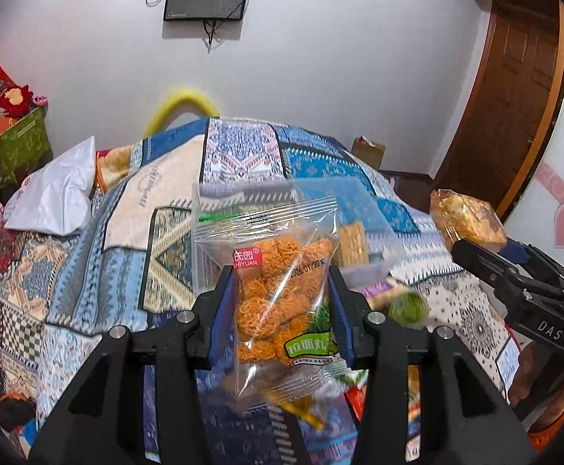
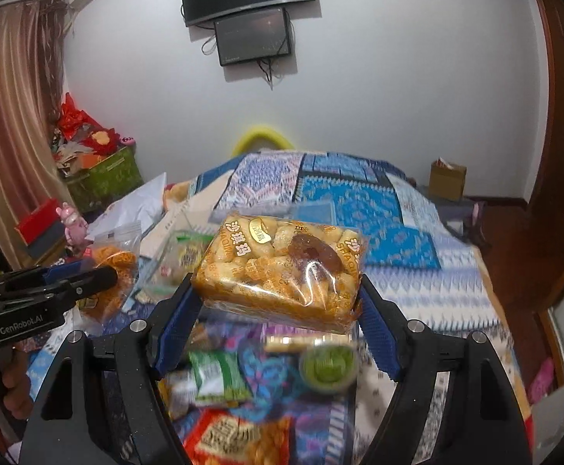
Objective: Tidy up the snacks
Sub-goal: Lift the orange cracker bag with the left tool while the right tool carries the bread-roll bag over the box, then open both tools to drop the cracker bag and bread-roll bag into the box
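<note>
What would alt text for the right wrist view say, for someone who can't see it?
The right gripper holds a wrapped sachima cake above a patterned bed strewn with snacks. At left, the left gripper holds a bag of orange noodle snacks; two dark screens hang on the white wall.

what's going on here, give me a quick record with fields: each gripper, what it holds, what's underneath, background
left gripper: shut on noodle snack bag, held up in the air
right gripper: shut on sachima cake pack, held up in the air
underneath: patterned bedspread with loose snacks, among them a green cup and a green packet
also there: clear zip bag behind the noodle bag
background: white wall, two dark screens, wooden door
</note>
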Tool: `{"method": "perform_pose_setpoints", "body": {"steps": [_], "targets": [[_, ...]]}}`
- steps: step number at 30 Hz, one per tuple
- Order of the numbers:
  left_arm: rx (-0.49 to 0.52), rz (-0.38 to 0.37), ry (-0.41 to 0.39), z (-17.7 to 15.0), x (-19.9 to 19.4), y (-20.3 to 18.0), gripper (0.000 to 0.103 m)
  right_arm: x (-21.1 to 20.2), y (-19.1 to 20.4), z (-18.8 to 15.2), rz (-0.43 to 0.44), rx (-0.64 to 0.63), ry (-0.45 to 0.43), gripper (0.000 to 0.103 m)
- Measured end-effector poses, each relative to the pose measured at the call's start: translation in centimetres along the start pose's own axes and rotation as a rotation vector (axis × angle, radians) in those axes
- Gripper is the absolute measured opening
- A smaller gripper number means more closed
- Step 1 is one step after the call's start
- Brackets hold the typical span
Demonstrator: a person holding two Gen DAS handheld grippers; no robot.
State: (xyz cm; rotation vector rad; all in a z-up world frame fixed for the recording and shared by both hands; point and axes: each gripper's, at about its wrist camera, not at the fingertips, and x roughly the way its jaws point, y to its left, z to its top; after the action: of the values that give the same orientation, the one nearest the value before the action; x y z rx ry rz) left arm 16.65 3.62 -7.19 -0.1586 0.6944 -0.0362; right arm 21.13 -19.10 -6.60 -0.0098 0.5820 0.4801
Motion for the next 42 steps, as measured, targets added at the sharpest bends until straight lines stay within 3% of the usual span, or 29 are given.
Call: {"method": "perform_pose_setpoints", "body": {"steps": [10,18,33,42], "targets": [[0.012,0.012,-0.021,3.9,3.1,0.6,0.045,3.4,0.2,2.5,-0.005,-0.013,-0.027,0.075],[0.011,0.005,-0.014,5.9,6.7,0.7,0.045,7.0,-0.4,3.3,-0.012,-0.010,0.006,0.075],[-0.008,0.006,0.113,6.1,15.9,0.6,0.045,13.1,-1.4,2.8,-0.016,-0.014,0.154,0.075],[0.003,0.008,0.138,6.1,18.9,0.8,0.045,14.8,-1.9,2.1,-0.014,-0.018,0.208,0.075]]}}
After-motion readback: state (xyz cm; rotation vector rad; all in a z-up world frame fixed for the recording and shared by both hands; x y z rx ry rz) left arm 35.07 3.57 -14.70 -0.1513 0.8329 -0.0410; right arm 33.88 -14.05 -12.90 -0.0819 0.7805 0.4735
